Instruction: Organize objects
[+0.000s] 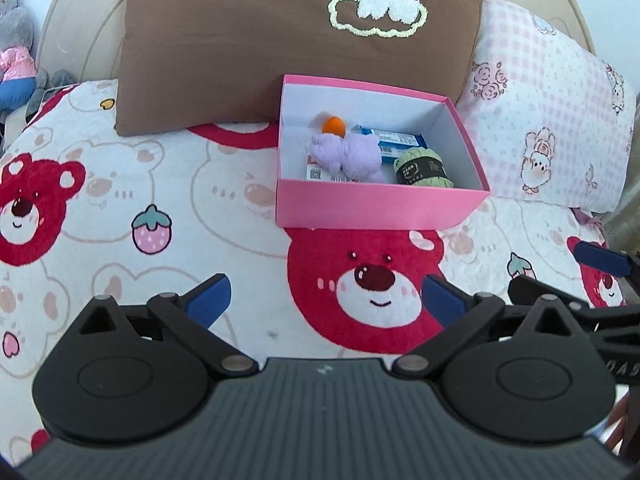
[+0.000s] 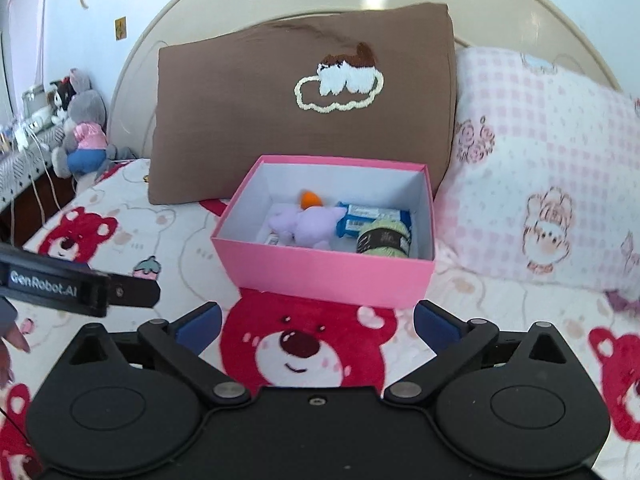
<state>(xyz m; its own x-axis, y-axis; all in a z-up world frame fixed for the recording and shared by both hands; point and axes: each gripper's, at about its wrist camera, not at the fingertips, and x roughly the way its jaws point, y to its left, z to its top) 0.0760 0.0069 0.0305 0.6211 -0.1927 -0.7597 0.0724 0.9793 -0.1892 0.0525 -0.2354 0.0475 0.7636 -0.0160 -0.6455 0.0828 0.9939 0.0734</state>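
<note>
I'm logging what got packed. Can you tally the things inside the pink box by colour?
Purple: 1, plush toy
Orange: 1, small ball
Blue: 1, packet
Green: 1, yarn ball
White: 1, printed card under the plush, mostly hidden
Total: 5 in the pink box

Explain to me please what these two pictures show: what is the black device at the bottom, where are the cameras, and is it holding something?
There is no robot here. A person holds one hand-held two-finger gripper in each hand, and each carries a wide-angle camera looking forward along its fingers. One picture comes from the left gripper, the other from the right gripper. Both stand open and hold nothing. Ahead, on the bear-print bedspread, sits an open pink cardboard box before a brown pillow. Inside lie a purple plush toy, a small orange ball, a blue packet and a green yarn ball.
</note>
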